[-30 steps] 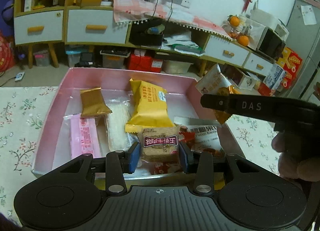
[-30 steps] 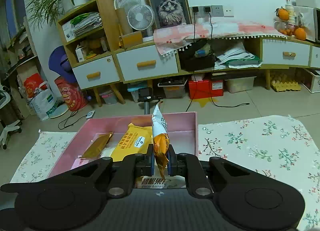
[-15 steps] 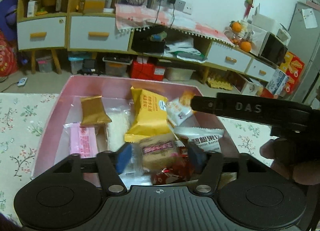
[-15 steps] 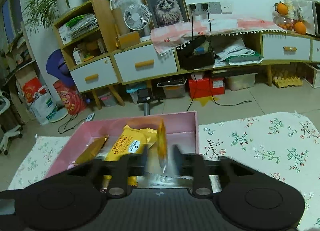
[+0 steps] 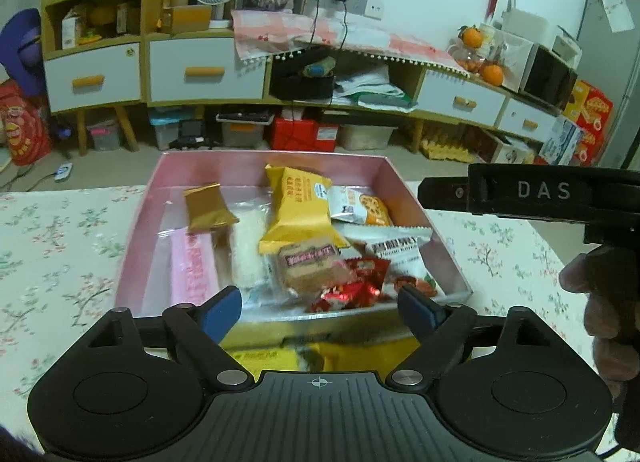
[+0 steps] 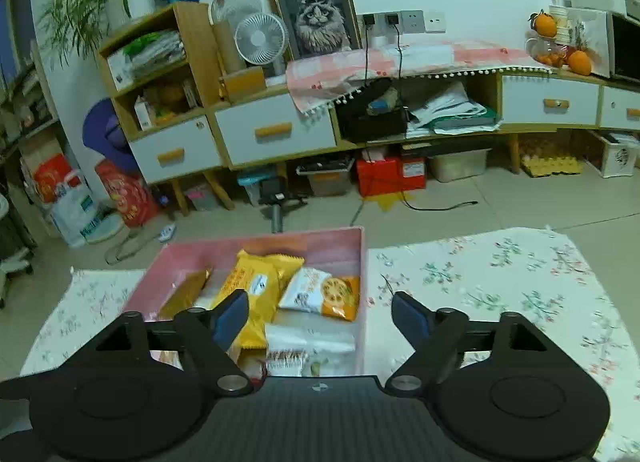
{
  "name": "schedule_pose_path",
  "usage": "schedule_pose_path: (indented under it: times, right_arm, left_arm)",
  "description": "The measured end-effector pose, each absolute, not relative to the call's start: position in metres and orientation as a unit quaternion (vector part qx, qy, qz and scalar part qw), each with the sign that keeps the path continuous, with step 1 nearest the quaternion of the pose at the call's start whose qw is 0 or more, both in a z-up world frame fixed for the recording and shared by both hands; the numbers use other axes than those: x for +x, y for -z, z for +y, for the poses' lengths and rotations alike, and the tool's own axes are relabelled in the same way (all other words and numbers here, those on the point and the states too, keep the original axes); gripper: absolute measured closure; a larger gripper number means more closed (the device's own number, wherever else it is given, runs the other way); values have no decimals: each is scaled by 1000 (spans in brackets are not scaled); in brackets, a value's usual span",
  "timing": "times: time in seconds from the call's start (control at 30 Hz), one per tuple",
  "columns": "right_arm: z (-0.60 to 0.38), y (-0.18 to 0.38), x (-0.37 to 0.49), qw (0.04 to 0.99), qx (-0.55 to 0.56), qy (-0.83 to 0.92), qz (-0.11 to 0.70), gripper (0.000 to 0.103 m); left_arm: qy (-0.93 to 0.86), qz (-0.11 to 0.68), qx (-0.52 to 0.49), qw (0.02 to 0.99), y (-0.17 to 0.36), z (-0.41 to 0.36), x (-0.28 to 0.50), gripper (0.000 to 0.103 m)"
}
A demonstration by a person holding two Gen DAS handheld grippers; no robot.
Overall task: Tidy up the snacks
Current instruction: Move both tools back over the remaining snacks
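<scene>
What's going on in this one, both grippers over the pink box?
A person is sorting snacks into a pink box on a flowered tablecloth, with a gripper in each hand. The left gripper and right gripper are both opening with nothing between their fingers. A brown biscuit pack lies just ahead of the left one, and a white-and-orange packet lies by the box's right wall.

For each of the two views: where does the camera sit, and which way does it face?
Left wrist: sits on the left gripper, faces down into the pink box; the right gripper and a hand show.
Right wrist: sits on the right gripper, faces the box's right part and the floral cloth; jaws opening, empty.
Shared: box, yellow packet, cabinet.
</scene>
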State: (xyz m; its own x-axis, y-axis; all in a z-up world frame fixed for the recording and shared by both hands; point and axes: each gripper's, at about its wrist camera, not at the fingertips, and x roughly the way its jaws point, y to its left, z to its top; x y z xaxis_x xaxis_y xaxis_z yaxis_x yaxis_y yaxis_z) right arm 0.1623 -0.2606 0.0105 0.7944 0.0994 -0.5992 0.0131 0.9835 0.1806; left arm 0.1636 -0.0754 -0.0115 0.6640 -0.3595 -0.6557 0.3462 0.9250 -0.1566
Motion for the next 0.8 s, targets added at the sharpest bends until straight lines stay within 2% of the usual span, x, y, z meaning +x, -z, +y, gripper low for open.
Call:
schedule_pose_path:
  times: [0.37, 0.8]
  right_arm:
    - [-247, -26, 128, 935, 59, -19, 349, 33]
    - [-230, -29, 94, 915, 54, 2, 400, 29]
  left_arm:
    - [157, 386, 18, 909, -9, -56, 131, 10]
    - [127, 417, 20, 900, -5, -27, 97, 6]
